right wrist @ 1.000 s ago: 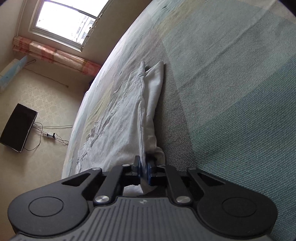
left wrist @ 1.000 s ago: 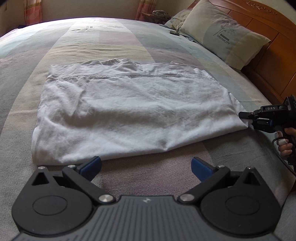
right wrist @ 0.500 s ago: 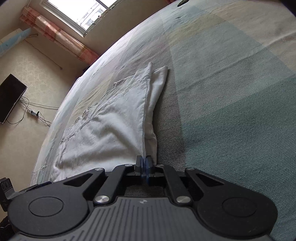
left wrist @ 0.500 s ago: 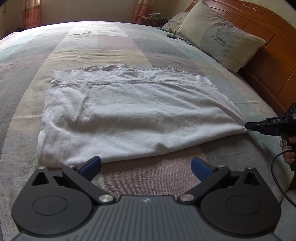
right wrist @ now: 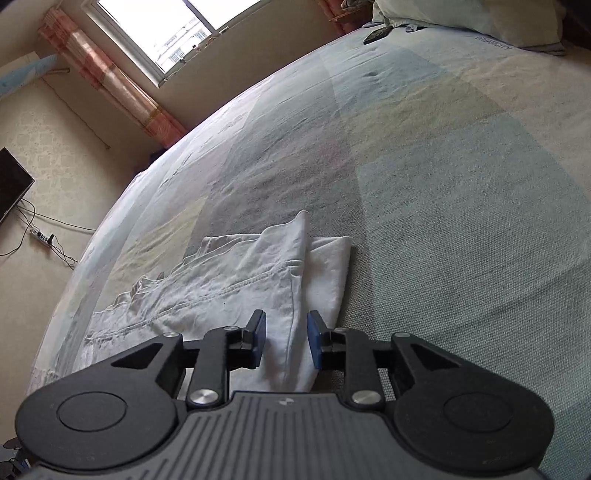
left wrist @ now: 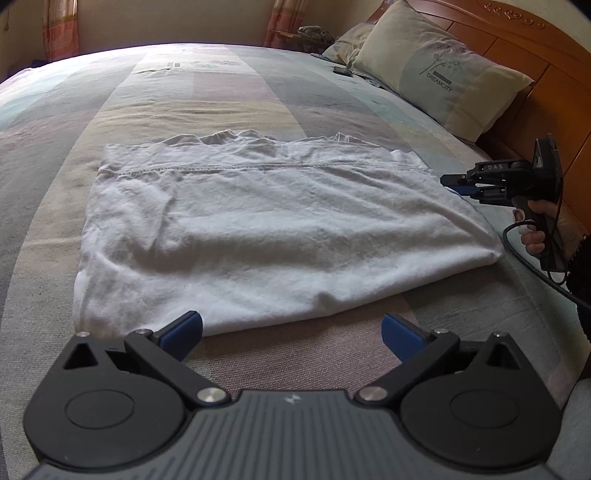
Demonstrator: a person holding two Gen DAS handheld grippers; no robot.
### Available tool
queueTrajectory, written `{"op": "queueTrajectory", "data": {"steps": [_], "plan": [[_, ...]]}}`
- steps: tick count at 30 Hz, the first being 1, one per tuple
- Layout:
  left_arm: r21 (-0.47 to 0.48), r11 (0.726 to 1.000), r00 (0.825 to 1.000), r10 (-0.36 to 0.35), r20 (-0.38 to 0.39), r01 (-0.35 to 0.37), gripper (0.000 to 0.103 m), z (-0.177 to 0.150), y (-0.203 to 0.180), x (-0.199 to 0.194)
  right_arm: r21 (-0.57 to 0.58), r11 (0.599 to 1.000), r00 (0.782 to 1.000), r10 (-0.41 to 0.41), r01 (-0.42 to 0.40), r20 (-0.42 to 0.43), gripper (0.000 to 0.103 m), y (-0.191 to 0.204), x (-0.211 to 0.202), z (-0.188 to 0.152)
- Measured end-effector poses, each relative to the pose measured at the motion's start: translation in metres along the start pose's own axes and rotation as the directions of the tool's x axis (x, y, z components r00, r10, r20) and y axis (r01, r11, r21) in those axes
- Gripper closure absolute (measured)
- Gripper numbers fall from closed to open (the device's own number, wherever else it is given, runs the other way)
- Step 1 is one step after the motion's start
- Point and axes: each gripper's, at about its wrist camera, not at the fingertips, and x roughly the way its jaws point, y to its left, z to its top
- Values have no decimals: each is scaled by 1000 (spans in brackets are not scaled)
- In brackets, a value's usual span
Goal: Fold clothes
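A white garment (left wrist: 266, 229), folded into a wide rectangle, lies flat on the bed. My left gripper (left wrist: 291, 332) hovers just in front of its near folded edge, jaws wide open and empty. My right gripper (left wrist: 452, 184) hangs above the garment's right edge, held by a hand (left wrist: 533, 236). In the right wrist view that gripper (right wrist: 286, 341) has its blue pads apart and its jaws are opening. The garment's edge (right wrist: 295, 295) lies below the gap, and the pads do not press on it.
A pillow (left wrist: 443, 77) leans on the wooden headboard (left wrist: 535, 66) at the right. A small dark object (left wrist: 342, 71) lies near the pillow. A cable (left wrist: 535, 273) trails from the right gripper. The striped bedcover (left wrist: 221, 96) stretches beyond the garment. A window (right wrist: 159, 29) and floor cables (right wrist: 44, 236) show to the left.
My right gripper let go of the garment's right corner, opened, rose and moved along the edge toward the far side. The garment lies flatter. My left gripper stayed put.
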Motion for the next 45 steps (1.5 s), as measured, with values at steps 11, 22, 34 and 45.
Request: {"op": "queueTrajectory", "data": {"steps": [11,22,34,45], "plan": [[6,1000,1000,6,-10,-6,0,-3,3,-1,-79,996,995,-20,28,101,97,19,2,4],[3,1000,1000,-3,9,2,0,-3,10,-10,-5,998,997,-67,67,40,87,4,-1,-1],[12,1000,1000,-11,25,11,0,-5,6,-19,-3,1000,999,-25,25,-39,96,13,-70,-71],[164,981,994,95,60,-104,0,12,22,-29,-248,937,969,-246,247,36,70,55,-96,-75]]}}
